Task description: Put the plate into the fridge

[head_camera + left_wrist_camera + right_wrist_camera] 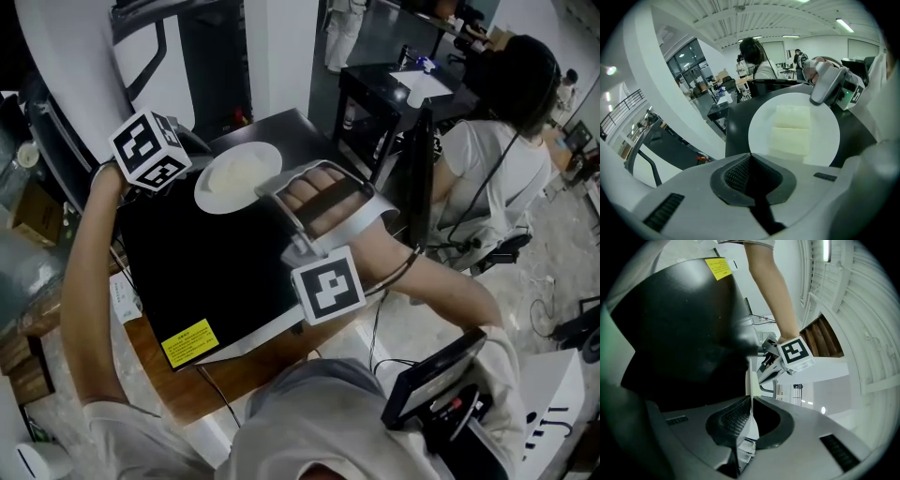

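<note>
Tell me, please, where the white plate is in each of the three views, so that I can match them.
Head view: the plate lies upper middle, on the black top.
Left gripper view: the plate is centre right, seen from above.
Right gripper view: the plate is edge-on, a thin white strip pinched by the right gripper.
Shared landmark: the black top under the plate.

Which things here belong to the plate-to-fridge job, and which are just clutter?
Job:
- white plate, its rim pinched by the right gripper
- left gripper, shut, holding nothing
- black fridge, under the plate

Lying about:
- black desk
- seated person
</note>
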A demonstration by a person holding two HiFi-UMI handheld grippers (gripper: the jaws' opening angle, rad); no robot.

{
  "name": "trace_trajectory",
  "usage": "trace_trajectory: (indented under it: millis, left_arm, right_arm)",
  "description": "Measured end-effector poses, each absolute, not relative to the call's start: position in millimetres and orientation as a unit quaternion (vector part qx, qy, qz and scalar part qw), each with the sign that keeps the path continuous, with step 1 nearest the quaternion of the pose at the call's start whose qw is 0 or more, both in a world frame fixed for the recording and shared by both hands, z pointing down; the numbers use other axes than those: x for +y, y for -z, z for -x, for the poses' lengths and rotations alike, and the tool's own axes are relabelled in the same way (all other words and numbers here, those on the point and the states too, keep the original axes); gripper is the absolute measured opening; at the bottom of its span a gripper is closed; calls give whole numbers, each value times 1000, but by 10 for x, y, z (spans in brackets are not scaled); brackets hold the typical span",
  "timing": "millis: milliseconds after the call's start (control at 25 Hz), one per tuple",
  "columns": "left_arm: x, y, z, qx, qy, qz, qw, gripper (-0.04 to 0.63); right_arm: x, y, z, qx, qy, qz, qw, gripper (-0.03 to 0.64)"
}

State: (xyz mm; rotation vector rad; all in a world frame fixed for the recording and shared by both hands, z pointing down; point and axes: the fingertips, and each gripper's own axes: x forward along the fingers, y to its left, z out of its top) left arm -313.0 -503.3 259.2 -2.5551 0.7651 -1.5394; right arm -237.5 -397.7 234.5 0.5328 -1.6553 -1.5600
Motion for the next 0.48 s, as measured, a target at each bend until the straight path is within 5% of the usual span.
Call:
trace_trajectory:
  millis: [480]
  left_arm:
    - [-4539,-2054,2568,306,397,862,71,19]
  right_arm:
    - [-3713,-2222,1751,-668,610,-230,358,32]
